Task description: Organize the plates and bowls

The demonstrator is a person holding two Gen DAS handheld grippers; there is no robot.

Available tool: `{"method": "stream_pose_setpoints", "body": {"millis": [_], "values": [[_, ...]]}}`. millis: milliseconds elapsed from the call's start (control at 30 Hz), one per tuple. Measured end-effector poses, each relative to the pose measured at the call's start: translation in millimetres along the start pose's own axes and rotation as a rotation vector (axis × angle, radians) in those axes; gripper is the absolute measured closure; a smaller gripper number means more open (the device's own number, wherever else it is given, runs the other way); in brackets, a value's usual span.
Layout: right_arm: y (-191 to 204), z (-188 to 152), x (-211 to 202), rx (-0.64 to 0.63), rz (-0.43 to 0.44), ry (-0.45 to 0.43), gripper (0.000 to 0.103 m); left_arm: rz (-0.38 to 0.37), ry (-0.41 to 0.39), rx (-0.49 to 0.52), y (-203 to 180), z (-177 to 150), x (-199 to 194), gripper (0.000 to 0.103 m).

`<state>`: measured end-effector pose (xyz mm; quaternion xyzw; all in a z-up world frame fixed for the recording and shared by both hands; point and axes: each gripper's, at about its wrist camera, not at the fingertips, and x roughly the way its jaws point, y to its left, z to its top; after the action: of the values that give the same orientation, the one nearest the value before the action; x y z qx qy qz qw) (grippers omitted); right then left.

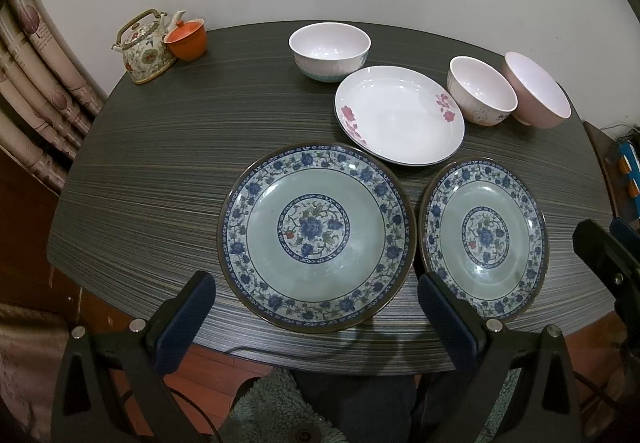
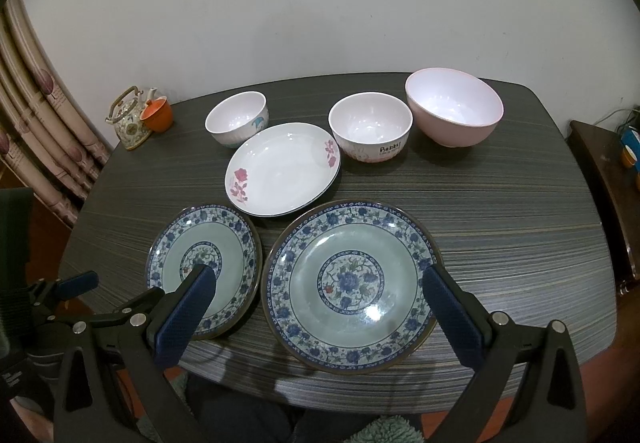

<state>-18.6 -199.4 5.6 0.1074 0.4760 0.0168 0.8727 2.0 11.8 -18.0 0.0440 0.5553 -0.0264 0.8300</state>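
From the left wrist view, the left tongs (image 1: 316, 317) hang spread wide and empty over the near edge of the desk (image 1: 152, 179), a dark top with fine striped grain and rounded corners. Between their blue textured pads sits one blue-patterned plate (image 1: 316, 237), round, glossy, with a celadon well and a floral rim; a second blue-patterned plate (image 1: 484, 239) lies just beside it to the right, rims nearly touching. Behind them rests a white plate with pink flowers (image 1: 400, 115), shallow and smooth. Farther back stand a white ribbed bowl (image 1: 330, 51), a rabbit-print bowl (image 1: 482, 91) and a pink bowl (image 1: 536, 95), the last two close together. At the far left corner a flowered teapot (image 1: 146, 47) with a hoop handle touches an orange lidded cup (image 1: 187, 39); this view shows them large and clear, along with a folded curtain (image 1: 36, 83). A dark part of the other tool juts in at the right edge. From the right wrist view, the right tongs (image 2: 316, 317) are likewise spread apart, gripping nothing, above the right-hand blue plate (image 2: 352, 283), while one pad covers part of the left blue plate (image 2: 204, 267). Here the rabbit bowl's lettering faces the camera and the pink bowl stands clearly apart from it, and the left tongs appear low at the left edge. A fleecy green garment shows below the desk.
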Motion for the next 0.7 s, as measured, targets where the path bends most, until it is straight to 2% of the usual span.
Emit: {"method": "stream_pose_setpoints", "body": {"millis": [700], "values": [[1.2,-3.9,1.7,0.000,0.001,0.008,0.001,0.000,0.005,-0.003,1.2,-3.9,4.0,0.000]]}}
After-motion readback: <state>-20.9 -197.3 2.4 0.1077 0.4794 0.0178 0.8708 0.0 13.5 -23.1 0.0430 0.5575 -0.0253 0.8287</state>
